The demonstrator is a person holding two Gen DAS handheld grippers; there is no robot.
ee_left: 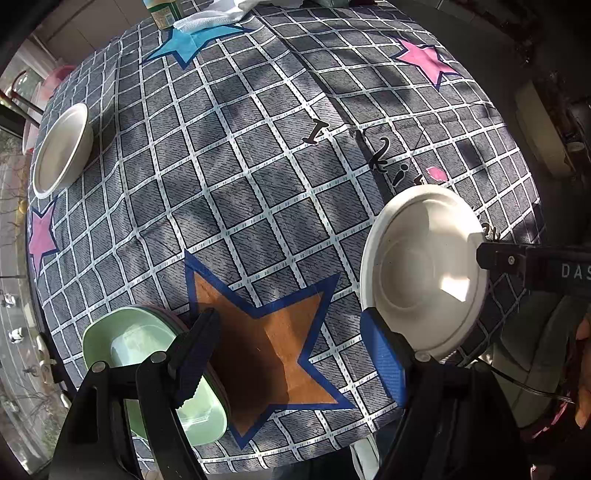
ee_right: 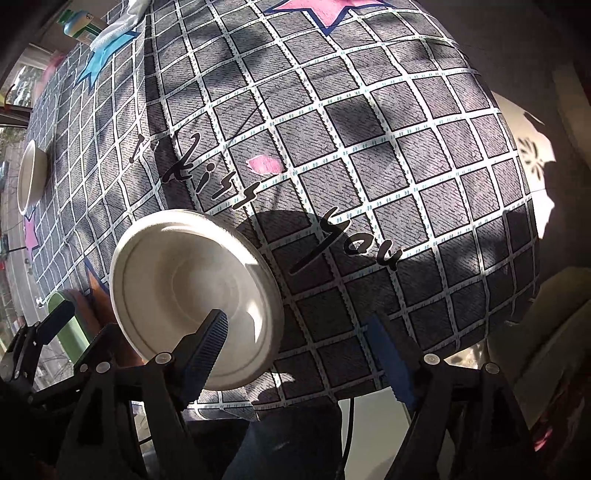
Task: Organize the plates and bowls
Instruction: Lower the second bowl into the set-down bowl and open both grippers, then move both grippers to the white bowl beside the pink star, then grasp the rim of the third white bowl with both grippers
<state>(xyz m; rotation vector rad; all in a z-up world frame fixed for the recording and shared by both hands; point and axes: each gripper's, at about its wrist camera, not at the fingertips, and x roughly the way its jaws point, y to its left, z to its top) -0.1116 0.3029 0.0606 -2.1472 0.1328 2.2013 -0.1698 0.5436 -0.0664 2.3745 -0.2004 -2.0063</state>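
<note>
A white bowl (ee_left: 421,269) sits on the checked tablecloth at the near right; it also shows in the right wrist view (ee_right: 192,295). My right gripper (ee_right: 299,328) is open, its left finger over the bowl's near rim, its right finger beside the bowl. A stack of green square plates (ee_left: 147,354) lies at the near left. My left gripper (ee_left: 291,332) is open and empty, its left finger over the plates' right edge. A second white bowl (ee_left: 61,147) sits at the far left, also in the right wrist view (ee_right: 31,173).
The tablecloth (ee_left: 258,166) has star prints and black lettering. A green bottle (ee_left: 164,11) and a white cloth (ee_left: 210,18) lie at the far edge. The table's near edge drops off just below both grippers.
</note>
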